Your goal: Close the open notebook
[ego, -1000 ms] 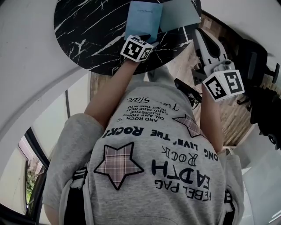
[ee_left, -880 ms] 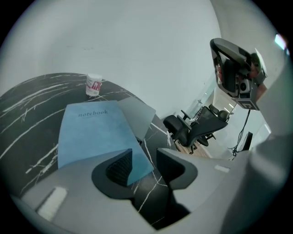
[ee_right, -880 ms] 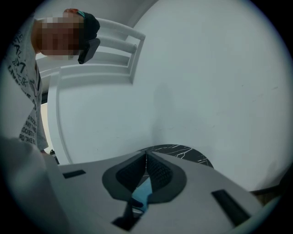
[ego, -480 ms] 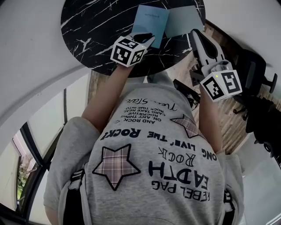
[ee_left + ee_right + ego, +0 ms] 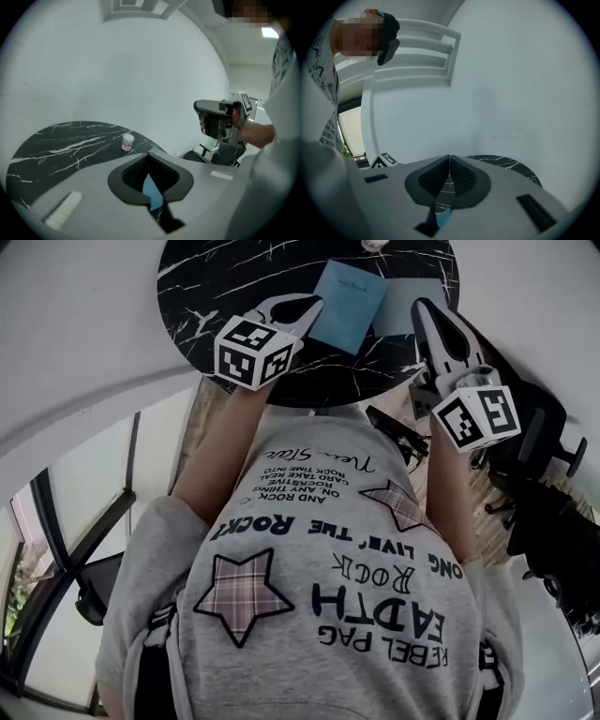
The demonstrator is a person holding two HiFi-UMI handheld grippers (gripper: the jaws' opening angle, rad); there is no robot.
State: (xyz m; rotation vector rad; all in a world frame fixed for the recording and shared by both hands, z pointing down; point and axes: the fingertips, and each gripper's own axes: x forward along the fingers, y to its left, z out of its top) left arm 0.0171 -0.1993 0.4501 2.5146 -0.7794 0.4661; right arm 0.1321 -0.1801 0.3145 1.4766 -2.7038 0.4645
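notebook: pale blue | table: black, white veins | cup: white, perhaps pink print

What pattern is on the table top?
The table top is black with white marble-like veins, clearest in the head view.

Black table gleaming there, polished marble look, smooth with white veins. The notebook shows a matt pale-blue paper cover. Near us, the grey shirt is soft printed cloth.

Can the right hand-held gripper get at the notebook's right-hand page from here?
Probably yes. The right hand-held gripper hangs at the outer edge of the open notebook's right page, nothing between them. Its jaws are shut, so it could push the page but must open to pinch it.
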